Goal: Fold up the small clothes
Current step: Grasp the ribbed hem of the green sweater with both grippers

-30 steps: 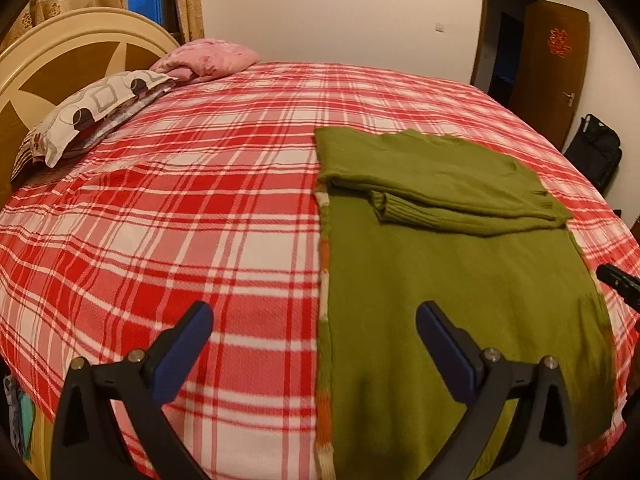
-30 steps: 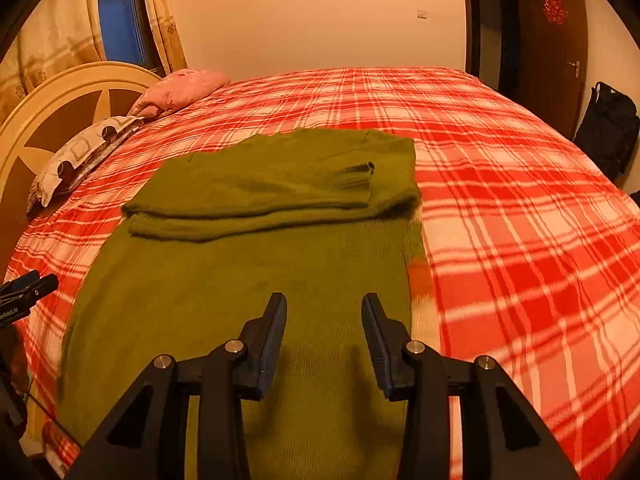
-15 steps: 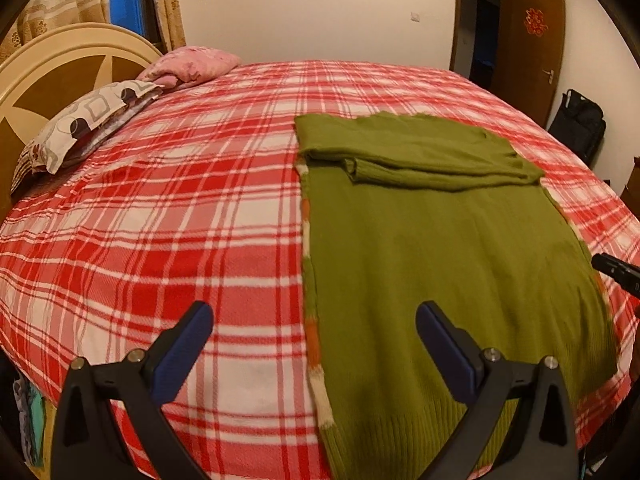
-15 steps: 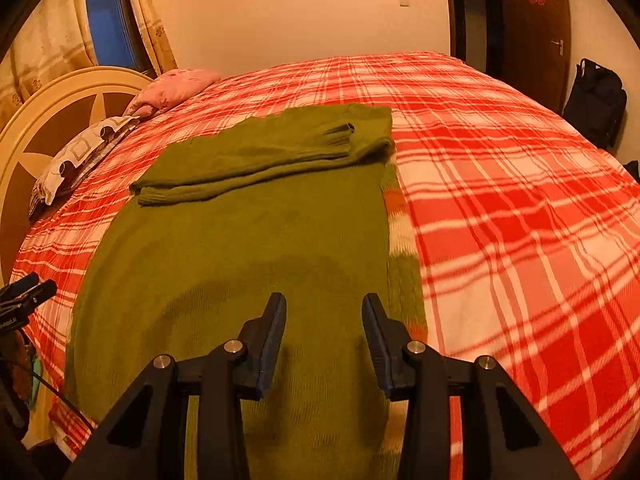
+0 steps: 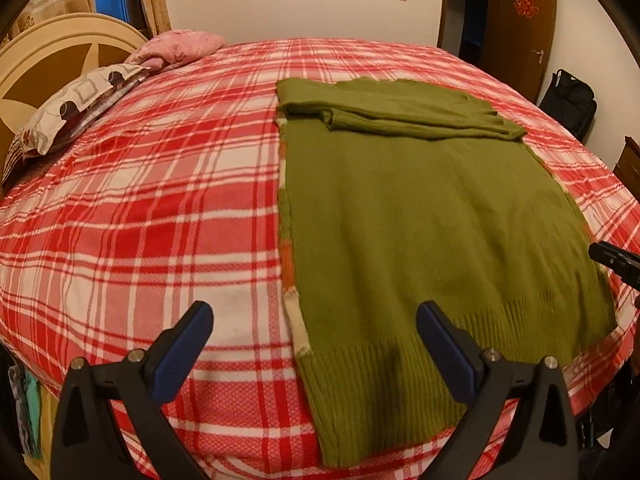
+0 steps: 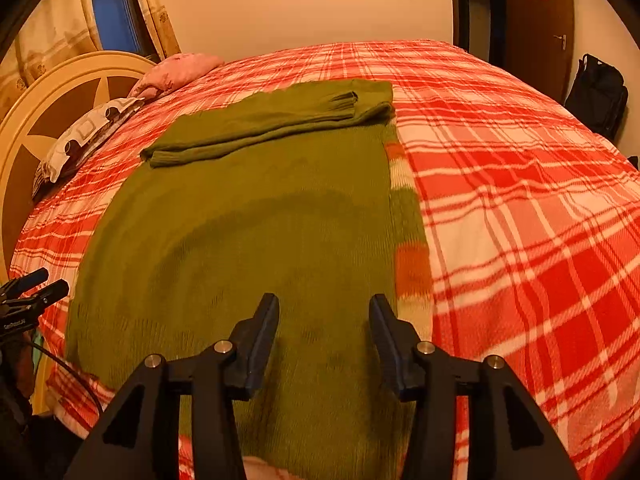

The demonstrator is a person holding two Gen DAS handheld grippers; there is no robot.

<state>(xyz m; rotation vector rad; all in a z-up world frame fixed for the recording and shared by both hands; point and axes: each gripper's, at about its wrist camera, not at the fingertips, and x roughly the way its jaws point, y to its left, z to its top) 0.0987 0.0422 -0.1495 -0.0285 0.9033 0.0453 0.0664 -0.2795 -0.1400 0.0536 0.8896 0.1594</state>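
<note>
Both tongs [image 5: 314, 330] [image 6: 324, 322] neared sweater [image 5: 420, 220] hem, seemingly empty.

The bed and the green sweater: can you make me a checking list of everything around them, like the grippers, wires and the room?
Surface: bed with a red and white plaid cover, lightly rumpled.
Job's things: green sweater lying flat, both sleeves folded across its far end; ribbed hem nearest the grippers; a cream and orange patterned strip shows along its side edges.
Clutter: patterned pillow and pink pillow by the headboard.
Grippers: left gripper open wide over the sweater's near corner; right gripper open, its jaws have just been opening, above the sweater, nothing between them.
Cables: one thin black cable at the bed's edge.
Surroundings: brown door, black bag, curtained window.
</note>
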